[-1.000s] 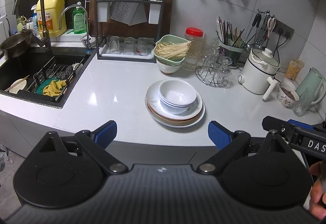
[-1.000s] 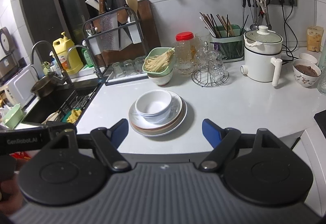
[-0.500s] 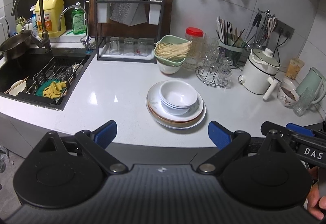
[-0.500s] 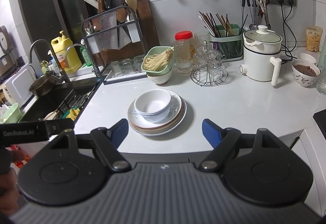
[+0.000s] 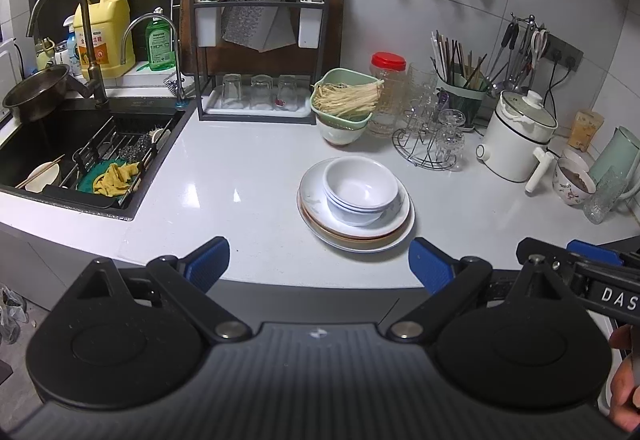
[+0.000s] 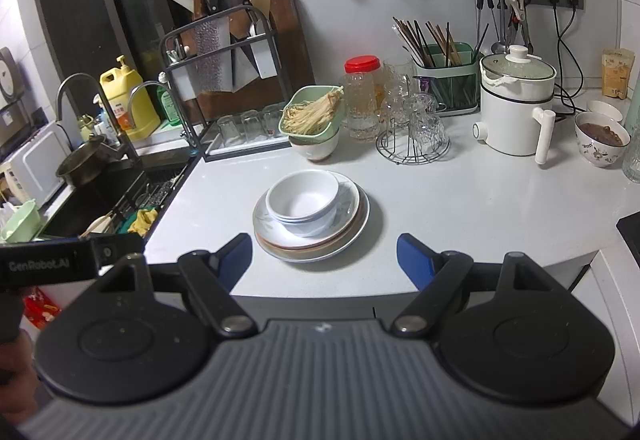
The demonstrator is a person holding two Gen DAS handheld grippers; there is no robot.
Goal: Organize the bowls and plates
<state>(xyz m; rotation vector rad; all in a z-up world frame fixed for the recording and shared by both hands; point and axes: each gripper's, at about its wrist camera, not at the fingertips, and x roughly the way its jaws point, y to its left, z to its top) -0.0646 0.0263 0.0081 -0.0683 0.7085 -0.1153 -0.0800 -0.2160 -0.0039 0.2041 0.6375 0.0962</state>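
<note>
Both grippers have edged closer to the stacked bowls (image 5: pixel 359 188) on plates (image 5: pixel 394 227). Left gripper (image 5: pixel 319 260) and right gripper (image 6: pixel 325 256) fingers spread, empty; stack ahead between fingers, on tabletop (image 5: pixel 240 199).

The left gripper (image 5: pixel 319 264) and right gripper (image 6: pixel 325 260) look alike: black linkage arms with silver pivot screws, round black housings, a ribbed grey body and blue fingertip pads (image 5: pixel 207 262). White lettering reads "DAS" on one and "GenRobot.AI" on the other.
</note>
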